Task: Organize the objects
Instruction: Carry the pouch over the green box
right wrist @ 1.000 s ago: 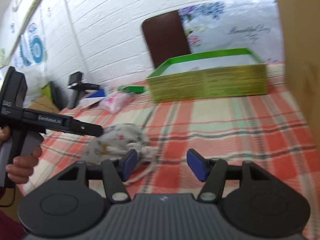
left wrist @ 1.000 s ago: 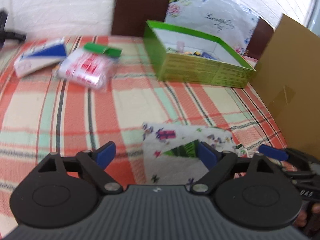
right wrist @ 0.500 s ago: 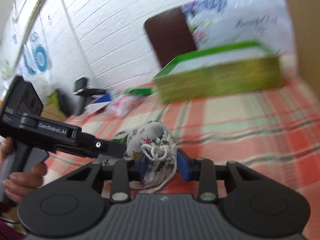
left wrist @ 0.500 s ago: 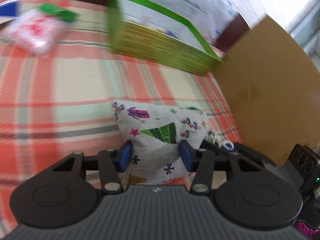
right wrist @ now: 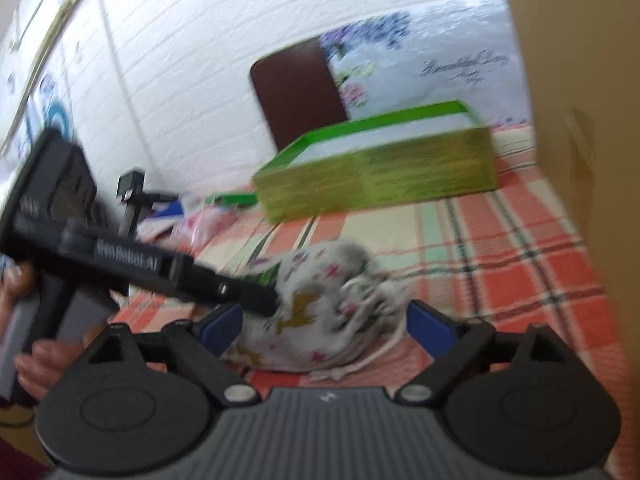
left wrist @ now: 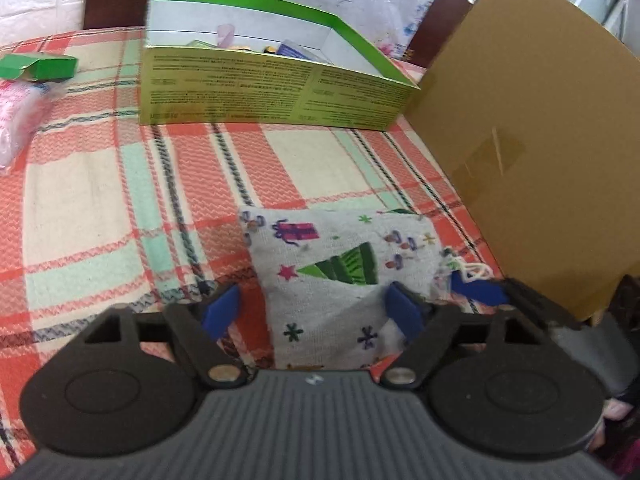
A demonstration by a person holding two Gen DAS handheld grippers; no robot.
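Observation:
A white drawstring pouch (left wrist: 340,264) with a Christmas print lies on the plaid cloth (left wrist: 120,208). My left gripper (left wrist: 312,312) straddles its near end with jaws opening; the left pad (left wrist: 220,312) stands apart from the fabric. My right gripper (right wrist: 326,324) is around the pouch (right wrist: 320,304) at its corded neck, jaws opening wide, pads off it. One right fingertip (left wrist: 476,290) shows beside the cord in the left wrist view. The left gripper's finger (right wrist: 248,294) reaches the pouch from the left. A green open box (left wrist: 272,88) stands beyond.
A tall cardboard panel (left wrist: 520,140) walls the right side. A small green carton (left wrist: 40,66) and a pink packet (left wrist: 16,116) lie at the far left. The green box (right wrist: 376,184) holds several small items. A hand (right wrist: 44,364) holds the left tool.
Half a second ago both grippers pinched the pouch, the right one at its corded neck. Both have since spread their jaws. The left gripper moved forward onto the pouch over the second.

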